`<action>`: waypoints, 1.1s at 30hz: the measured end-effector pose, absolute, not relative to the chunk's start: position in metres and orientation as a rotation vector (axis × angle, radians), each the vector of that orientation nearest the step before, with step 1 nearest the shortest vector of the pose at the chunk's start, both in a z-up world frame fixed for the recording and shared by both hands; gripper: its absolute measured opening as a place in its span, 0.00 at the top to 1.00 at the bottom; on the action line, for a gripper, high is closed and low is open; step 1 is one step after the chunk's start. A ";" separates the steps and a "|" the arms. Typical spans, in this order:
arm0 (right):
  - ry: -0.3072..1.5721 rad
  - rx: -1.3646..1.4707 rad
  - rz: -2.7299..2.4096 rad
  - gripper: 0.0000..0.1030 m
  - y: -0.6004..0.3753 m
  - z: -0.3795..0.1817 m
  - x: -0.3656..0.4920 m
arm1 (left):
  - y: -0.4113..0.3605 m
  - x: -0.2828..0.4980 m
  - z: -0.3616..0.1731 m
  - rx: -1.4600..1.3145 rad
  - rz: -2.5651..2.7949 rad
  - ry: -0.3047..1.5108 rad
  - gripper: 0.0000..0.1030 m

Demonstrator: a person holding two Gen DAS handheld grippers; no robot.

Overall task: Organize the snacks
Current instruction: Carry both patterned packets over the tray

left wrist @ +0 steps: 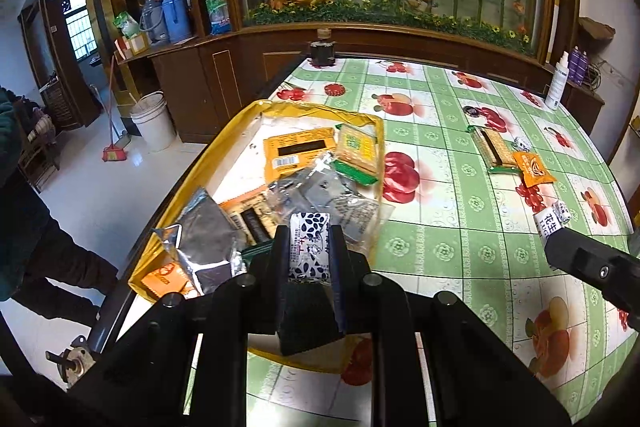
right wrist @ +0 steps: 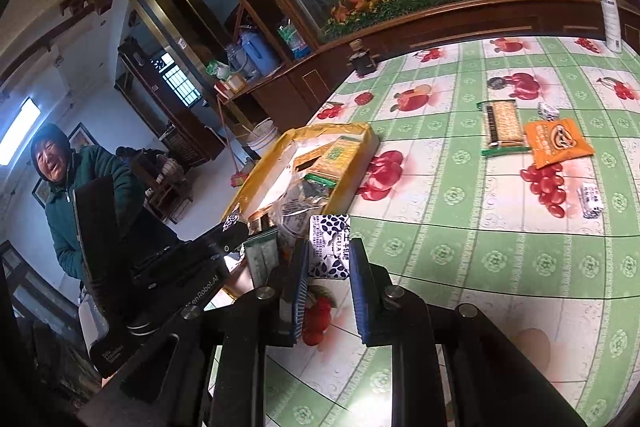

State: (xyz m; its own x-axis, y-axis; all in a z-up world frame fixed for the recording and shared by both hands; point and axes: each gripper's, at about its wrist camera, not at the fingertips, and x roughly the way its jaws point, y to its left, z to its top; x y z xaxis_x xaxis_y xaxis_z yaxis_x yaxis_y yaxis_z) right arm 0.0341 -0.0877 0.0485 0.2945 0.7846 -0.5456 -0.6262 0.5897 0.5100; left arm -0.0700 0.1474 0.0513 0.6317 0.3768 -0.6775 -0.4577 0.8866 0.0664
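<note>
The left hand-held gripper (left wrist: 309, 251) is pinching a small white packet with dark leaf print (left wrist: 309, 247) between its two fingers, above the near end of the yellow box (left wrist: 224, 163). The right hand-held gripper (right wrist: 329, 267) is pinching a second leaf-print packet (right wrist: 330, 247) in the same way, just at 3 o'clock of that box.

The left wrist view looks down into the box: an orange packet with a barcode (left wrist: 298, 151), a green-edged cracker pack (left wrist: 356, 155) and some silver packets (left wrist: 208, 231) lie inside. The right wrist view shows the box only from its side, so most of this content is hidden there.

On the tabletop (right wrist: 460, 247), toward 1 o'clock from the right hand-held gripper, lie a cracker pack (right wrist: 502, 125), touching it an orange snack bag (right wrist: 556, 143), and a small white candy (right wrist: 591, 201) well apart at 2 o'clock.

Only the right wrist view shows a person in a green jacket (right wrist: 92, 179) at 9 o'clock.
</note>
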 end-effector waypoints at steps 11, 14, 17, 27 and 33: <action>0.848 0.178 1.000 0.81 -0.054 0.056 0.027 | 0.169 -0.078 0.053 -0.133 0.516 0.741 0.85; 0.850 0.175 1.003 0.81 -0.049 0.056 0.028 | 0.173 -0.079 0.052 -0.137 0.524 0.741 0.85; 0.850 0.169 1.009 0.81 -0.045 0.056 0.030 | 0.178 -0.079 0.050 -0.141 0.531 0.743 0.85; 0.859 0.165 1.027 0.81 -0.027 0.052 0.039 | 0.193 -0.080 0.046 -0.155 0.555 0.752 0.85; 0.865 0.160 1.042 0.81 -0.012 0.049 0.046 | 0.204 -0.080 0.041 -0.162 0.574 0.761 0.85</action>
